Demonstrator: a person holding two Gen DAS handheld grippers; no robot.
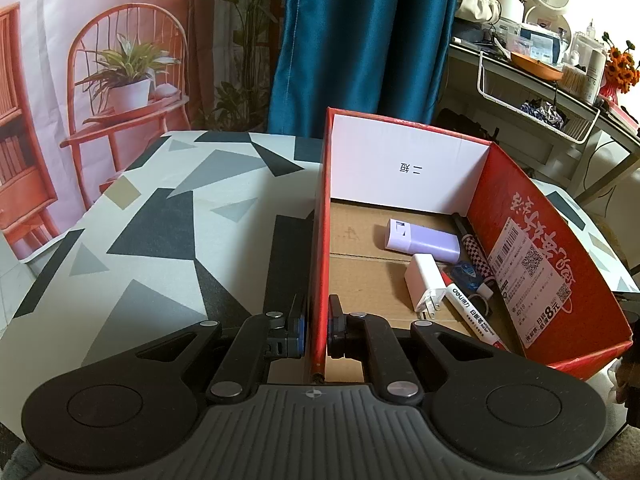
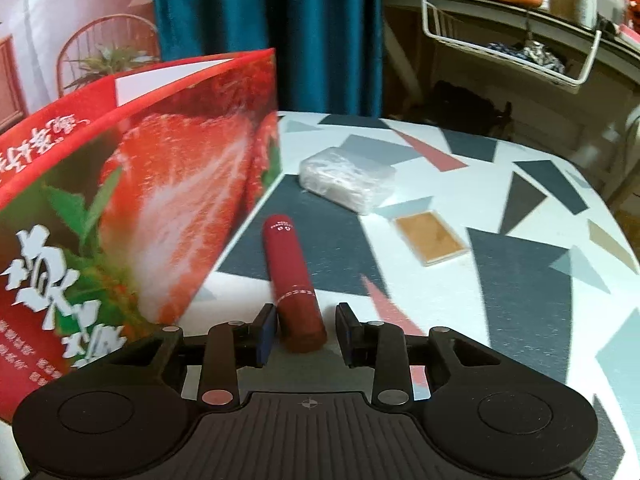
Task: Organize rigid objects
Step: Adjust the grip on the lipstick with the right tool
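1. Beside the red strawberry-printed cardboard box (image 2: pixel 132 184), on its right outer side, a dark red cylindrical tube (image 2: pixel 290 276) lies flat on the tablecloth, its near end between the fingers of the right gripper (image 2: pixel 306 330).
2. The right gripper stands open: its left pad sits just beside the tube and a clear gap shows on the right side, so nothing is clamped.
3. Farther out from the box than the tube, a clear plastic-wrapped rectangular packet (image 2: pixel 347 178) rests on the cloth, and a flat tan rectangular card (image 2: pixel 430 237) lies near it, apart from the tube.
4. The left gripper (image 1: pixel 317 330) is closed on the box's left wall (image 1: pixel 318 248), one finger outside and one inside, both pads pressed to the thin red panel.
5. Inside the box, toward its right wall, lie a lilac rectangular plastic case (image 1: pixel 422 240), a white wall charger plug (image 1: pixel 425 286) just in front of it, a white marker pen with a red cap (image 1: pixel 472 312) beside the plug, a black-and-white checkered pen (image 1: pixel 476 258) and a small blue translucent item (image 1: pixel 467 271) that is too hidden to name.
6. The box stands on a table covered with a white cloth of grey and black geometric shapes (image 1: pixel 168 216); behind it hangs a teal curtain (image 1: pixel 360 40).
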